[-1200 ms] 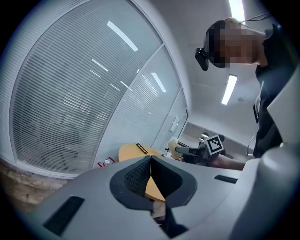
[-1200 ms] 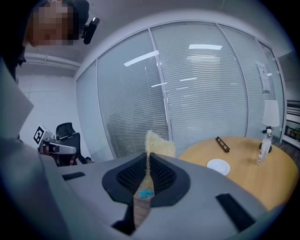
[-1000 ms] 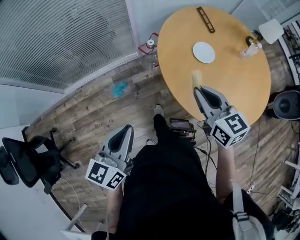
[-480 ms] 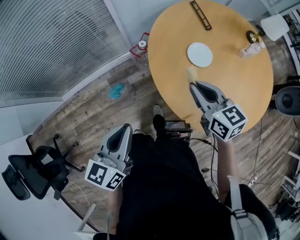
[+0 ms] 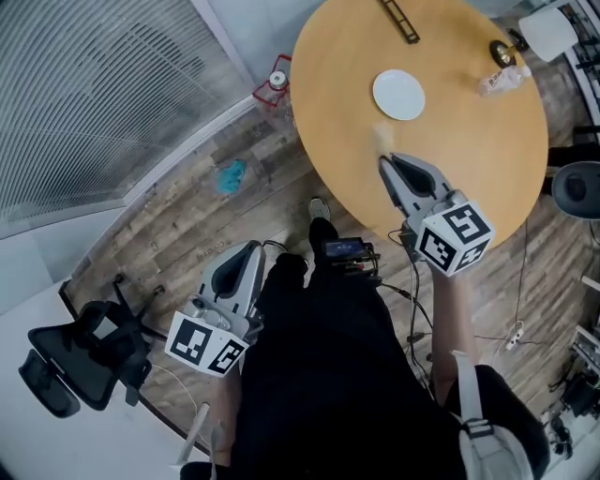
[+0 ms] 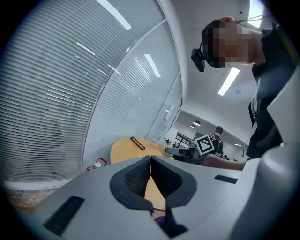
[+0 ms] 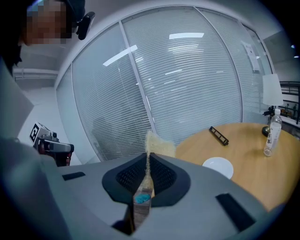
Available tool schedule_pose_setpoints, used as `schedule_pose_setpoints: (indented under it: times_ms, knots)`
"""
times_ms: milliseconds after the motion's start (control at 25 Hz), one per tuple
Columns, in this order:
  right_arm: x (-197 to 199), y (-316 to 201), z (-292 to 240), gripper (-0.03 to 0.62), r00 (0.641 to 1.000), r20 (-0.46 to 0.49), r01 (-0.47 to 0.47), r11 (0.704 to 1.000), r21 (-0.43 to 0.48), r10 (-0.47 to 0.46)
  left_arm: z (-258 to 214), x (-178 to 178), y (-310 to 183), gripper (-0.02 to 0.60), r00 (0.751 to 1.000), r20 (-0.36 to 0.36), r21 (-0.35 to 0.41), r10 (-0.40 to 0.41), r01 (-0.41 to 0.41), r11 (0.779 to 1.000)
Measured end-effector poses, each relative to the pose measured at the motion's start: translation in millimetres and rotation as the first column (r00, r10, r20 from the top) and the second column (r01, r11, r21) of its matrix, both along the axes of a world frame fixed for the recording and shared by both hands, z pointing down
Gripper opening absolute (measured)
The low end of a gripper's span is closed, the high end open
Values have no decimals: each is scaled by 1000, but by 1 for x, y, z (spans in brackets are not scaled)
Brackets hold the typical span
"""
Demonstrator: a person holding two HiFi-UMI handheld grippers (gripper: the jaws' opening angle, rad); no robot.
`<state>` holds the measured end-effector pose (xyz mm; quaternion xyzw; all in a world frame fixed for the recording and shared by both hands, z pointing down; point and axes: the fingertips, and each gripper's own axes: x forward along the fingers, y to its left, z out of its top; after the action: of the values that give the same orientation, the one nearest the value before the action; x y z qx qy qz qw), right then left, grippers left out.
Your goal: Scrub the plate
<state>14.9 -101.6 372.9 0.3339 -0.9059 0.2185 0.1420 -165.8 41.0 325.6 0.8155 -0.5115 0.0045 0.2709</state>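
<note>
Wood-topped and round, the table (image 5: 473, 178) fills the 1 o'clock part of the head view, and the white plate (image 5: 398, 95) lies flat on it, bare, a little toward the table's far side. The right gripper (image 5: 382, 160) is held above the table's near half, at 6 o'clock from the plate and apart from it, its tips pointing toward 12 o'clock. Its jaws are clamped on a pale yellow sponge (image 5: 381, 139), whose frayed end sticks out past the tips; the right gripper view shows the sponge (image 7: 158, 144) pinched upright between the dark pads, with the plate (image 7: 218, 166) off at 4 o'clock from it. A black strip (image 5: 398, 21) lies at the table's 12 o'clock edge, and a clear bottle (image 5: 502, 80) is at 3 o'clock from the plate, near a white lamp (image 5: 544, 33). The left gripper (image 5: 255, 246) hangs low at 7 o'clock, well away from the table, beside the person's dark-clothed leg and over the plank floor (image 5: 178, 234). In the left gripper view its jaws (image 6: 150, 159) are pressed together at the tips with nothing between them. On the floor a small blue scrap (image 5: 231, 174) lies near the slatted blinds (image 5: 94, 84), and a black office chair (image 5: 75, 361) is at 8 o'clock.
</note>
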Motion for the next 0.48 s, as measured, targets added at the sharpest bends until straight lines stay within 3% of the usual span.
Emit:
schedule_pose_setpoints:
  times_ms: [480]
  knots:
    - [29, -52, 24, 26, 998, -42, -39, 999, 7, 40, 0, 15, -28, 11, 999, 23, -8, 22, -22, 1000]
